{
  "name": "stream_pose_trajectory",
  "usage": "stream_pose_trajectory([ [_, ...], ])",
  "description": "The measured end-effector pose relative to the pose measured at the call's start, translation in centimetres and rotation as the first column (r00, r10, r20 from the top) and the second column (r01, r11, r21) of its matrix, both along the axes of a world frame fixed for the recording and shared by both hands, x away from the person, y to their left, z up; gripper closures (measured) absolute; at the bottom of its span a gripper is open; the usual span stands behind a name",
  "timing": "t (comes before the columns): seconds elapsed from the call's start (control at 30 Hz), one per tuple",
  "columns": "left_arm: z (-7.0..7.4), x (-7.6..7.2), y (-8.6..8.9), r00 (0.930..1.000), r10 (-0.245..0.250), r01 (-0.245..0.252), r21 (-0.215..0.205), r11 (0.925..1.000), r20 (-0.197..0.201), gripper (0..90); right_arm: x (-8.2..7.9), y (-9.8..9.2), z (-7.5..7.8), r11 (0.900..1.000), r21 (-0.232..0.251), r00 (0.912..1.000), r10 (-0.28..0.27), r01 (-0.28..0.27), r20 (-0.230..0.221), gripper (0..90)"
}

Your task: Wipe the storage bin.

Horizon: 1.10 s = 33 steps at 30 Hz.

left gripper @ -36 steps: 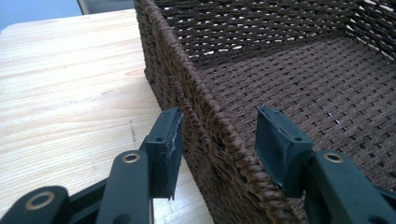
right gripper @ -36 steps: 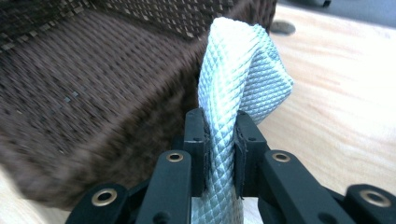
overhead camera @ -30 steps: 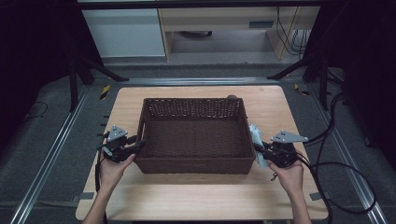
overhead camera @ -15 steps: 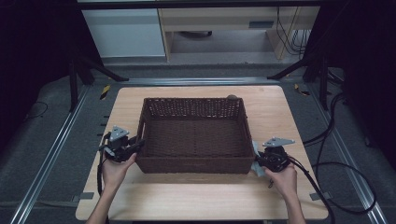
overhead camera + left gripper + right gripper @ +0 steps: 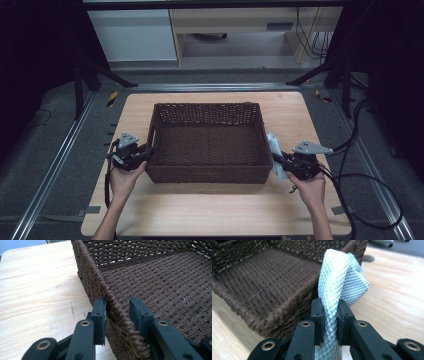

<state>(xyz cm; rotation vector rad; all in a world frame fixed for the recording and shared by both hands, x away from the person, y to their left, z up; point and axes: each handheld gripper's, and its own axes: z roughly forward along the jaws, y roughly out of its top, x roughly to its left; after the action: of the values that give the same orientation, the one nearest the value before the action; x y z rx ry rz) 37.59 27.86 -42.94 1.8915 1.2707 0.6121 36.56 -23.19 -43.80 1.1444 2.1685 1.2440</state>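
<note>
Wicker basket (image 5: 207,142), dark brown, rectangular, sits mid-worktop (image 5: 200,210); we see bare woven floor inside, nothing in it.

L gripper (image 5: 131,155) at basket's left wall, near the front corner. In the left gripper view its jaws straddle the rim (image 5: 112,307): outer pad against the wall's outside face, inner pad standing a little off the inside face. Jaws have just been closing w/ the wall between them; not clamped on both sides, so we log them as open around the rim.

R gripper (image 5: 285,162) just beside basket's right wall, front half. Jaws clamped on a pale cloth (image 5: 339,285), diamond-weave texture, folded/bunched; it rises between the pads and flops over at the top. In the high view the cloth (image 5: 275,155) stands outside the basket, close to the right wall; touching or not, we can't tell.

Worktop: light wood, rounded corners. Around it grey floor, metal rails (image 5: 55,165) either side, black cable (image 5: 370,195) looping from R gripper. Behind: pale cabinet (image 5: 132,35) and a wooden shelf unit (image 5: 235,30); dark surroundings.
</note>
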Motion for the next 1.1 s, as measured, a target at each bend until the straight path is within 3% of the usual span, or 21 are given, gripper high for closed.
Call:
stream_pose_trajectory([
  [0.13, 0.0, 0.0, 0.0, 1.0000, 0.000, 0.000, 0.000, 1.0000, -0.002, 66.1, 0.4, 0.6, -1.1, 0.998, -0.062, 0.9981, 0.007, -0.010, -0.061, 79.1],
  [0.3, 0.0, 0.2, 0.1, 1.0000, -0.001, 0.001, -0.010, 1.0000, -0.008, 66.1, 0.4, 0.6, -2.5, 0.997, -0.076, 0.9909, -0.006, -0.004, -0.134, 79.0],
  [0.4, 0.0, 0.2, 0.1, 1.0000, -0.001, 0.001, -0.014, 0.9999, -0.008, 66.0, -0.1, 0.9, -3.5, 0.993, -0.114, 0.9857, -0.011, -0.008, -0.168, 79.0],
  [0.5, 0.0, 0.2, 0.1, 1.0000, -0.003, 0.003, -0.014, 0.9999, -0.008, 66.0, -0.6, 0.9, -4.2, 0.994, -0.113, 0.9810, -0.012, -0.010, -0.194, 79.1],
  [0.73, 0.0, 0.2, 0.1, 1.0000, 0.000, 0.000, 0.002, 1.0000, -0.008, 65.7, -0.3, 1.0, -4.3, 0.992, -0.123, 0.9793, -0.006, -0.020, -0.202, 79.1],
  [0.83, 0.1, 0.2, 0.0, 0.9999, 0.005, -0.005, 0.006, 1.0000, -0.009, 66.0, -0.6, 0.5, -3.2, 0.997, -0.079, 0.9886, -0.016, 0.004, -0.150, 79.1],
  [0.93, 0.0, 0.3, 0.0, 0.9999, 0.010, -0.010, 0.000, 0.9999, -0.012, 65.9, -1.4, -0.1, -1.3, 0.999, -0.023, 0.9981, -0.027, 0.025, -0.055, 79.0],
  [1.03, 0.0, 0.4, 0.0, 0.9998, 0.017, -0.017, 0.000, 0.9999, -0.011, 66.0, -2.0, -0.2, 0.0, 0.999, 0.028, 0.9996, -0.022, 0.022, 0.015, 79.1],
  [1.1, 0.0, 0.4, 0.1, 0.9998, 0.017, -0.017, -0.003, 0.9998, -0.011, 66.0, -2.2, 0.1, 0.4, 1.000, 0.029, 0.9993, -0.004, 0.003, 0.038, 79.1],
])
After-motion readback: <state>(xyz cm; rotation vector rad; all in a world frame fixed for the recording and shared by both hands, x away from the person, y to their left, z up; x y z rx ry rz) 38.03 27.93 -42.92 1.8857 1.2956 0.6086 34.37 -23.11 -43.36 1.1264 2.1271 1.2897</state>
